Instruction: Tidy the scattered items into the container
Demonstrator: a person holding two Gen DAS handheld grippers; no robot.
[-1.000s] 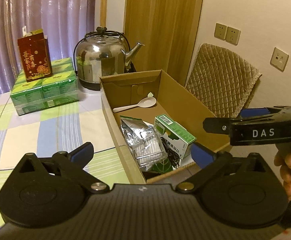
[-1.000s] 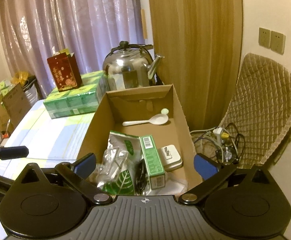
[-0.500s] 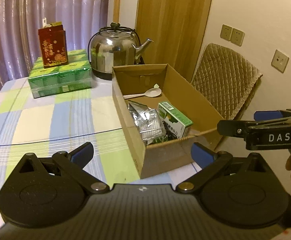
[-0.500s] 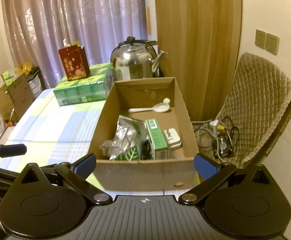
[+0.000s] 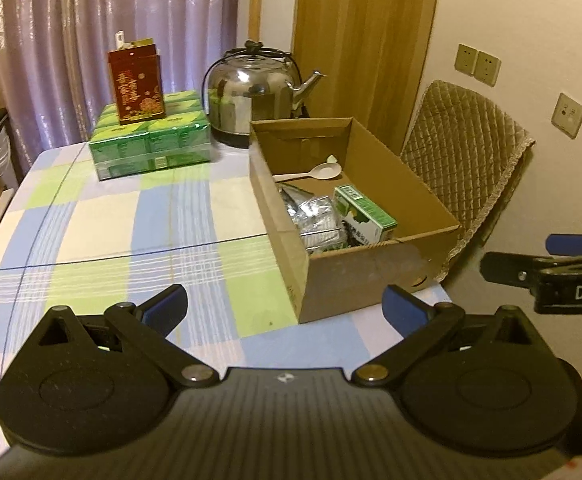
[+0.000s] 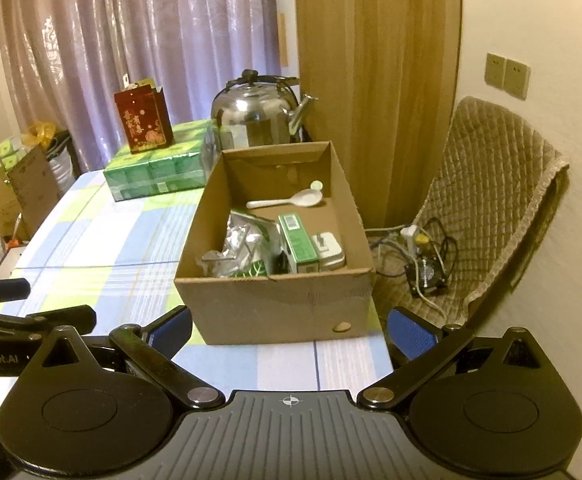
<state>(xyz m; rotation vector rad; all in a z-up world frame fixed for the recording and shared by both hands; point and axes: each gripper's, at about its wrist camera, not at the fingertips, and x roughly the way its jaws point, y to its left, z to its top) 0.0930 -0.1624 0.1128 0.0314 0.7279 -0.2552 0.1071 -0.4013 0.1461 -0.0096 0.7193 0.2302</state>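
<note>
While you've got both tools hanging short of the open brown cardboard box (image 6: 275, 304), your left gripper (image 5: 285, 308) and right gripper (image 6: 289, 330) both sit with blue pads spread wide, nothing between them; the box rests on the checked blue-green tablecloth (image 5: 131, 220) at the table's right edge; inside lie a white plastic spoon (image 6: 287, 201), a crinkled silver foil pouch (image 6: 239, 248), a green carton (image 6: 297, 242) and a small white plug-like block (image 6: 329, 250); a steel kettle (image 5: 251, 88) stands behind.

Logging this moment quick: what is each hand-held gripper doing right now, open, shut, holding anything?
Left hand-held gripper: open, holding nothing.
Right hand-held gripper: open, holding nothing.
</note>
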